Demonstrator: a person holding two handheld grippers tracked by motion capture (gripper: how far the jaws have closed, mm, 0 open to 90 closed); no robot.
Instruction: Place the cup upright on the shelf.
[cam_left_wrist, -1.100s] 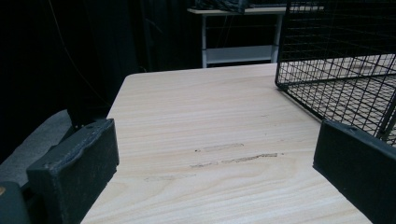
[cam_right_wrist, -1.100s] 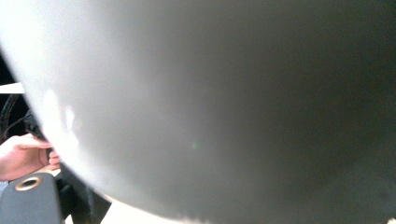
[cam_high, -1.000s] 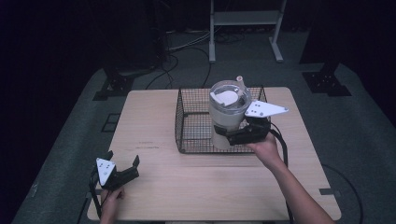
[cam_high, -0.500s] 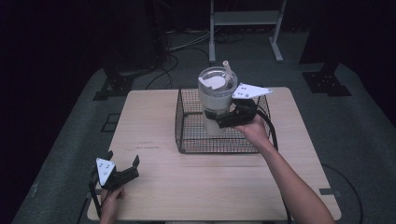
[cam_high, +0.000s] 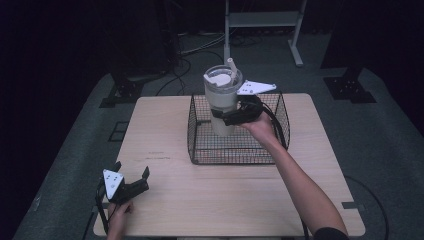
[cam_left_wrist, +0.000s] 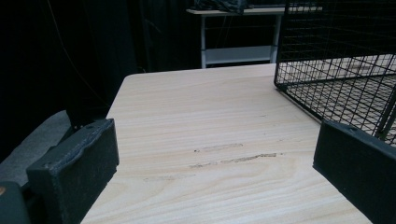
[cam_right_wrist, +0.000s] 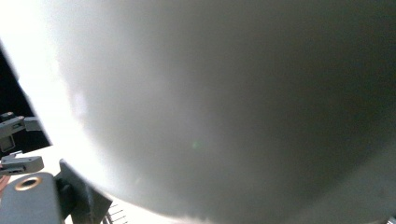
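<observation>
A pale tumbler (cam_high: 222, 100) with a clear lid and a straw stands upright over the black wire basket (cam_high: 235, 150), its lower part inside the basket walls. My right gripper (cam_high: 227, 116) is shut on the tumbler's side, and the tumbler's grey wall (cam_right_wrist: 224, 102) looms close in the right gripper view. Near the table's front left corner my left gripper (cam_high: 135, 182) rests open with nothing between its black fingers (cam_left_wrist: 74, 172); ahead of it lies bare wood, with the basket (cam_left_wrist: 336, 60) off to the right.
The light wooden table (cam_high: 165, 130) has free room left of and in front of the basket. A white metal stand (cam_high: 260, 20) and cables lie on the dark floor beyond the table's far edge.
My right gripper has carried the tumbler left and farther back, into the basket's far left part. The left gripper has stayed in place.
</observation>
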